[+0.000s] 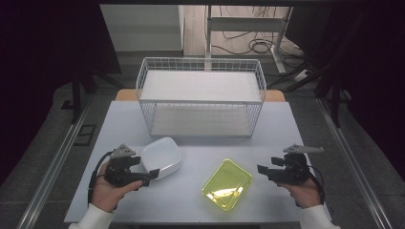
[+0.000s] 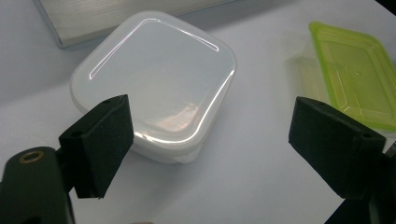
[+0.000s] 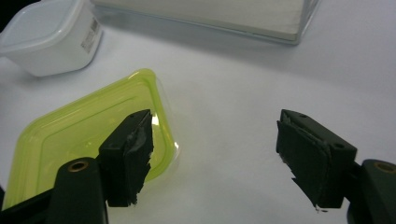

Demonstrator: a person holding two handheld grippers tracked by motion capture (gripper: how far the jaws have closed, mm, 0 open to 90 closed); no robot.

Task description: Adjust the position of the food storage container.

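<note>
From above, your left tool (image 1: 154, 175) sits just beside the white lidded container (image 1: 161, 157) on the tabletop (image 1: 191, 200), and your right tool (image 1: 260, 170) is near the yellow-green container (image 1: 227, 184).

Left gripper view: jaws wide, nothing held; the approach looks under way.

Right gripper view: jaws wide, empty. Next, straddle before closing.

Bare tabletop (image 1: 191, 152) lies between my white tub (image 1: 161, 157) and green lid (image 1: 227, 184). The wire basket (image 1: 200, 98) blocks the far side.
</note>
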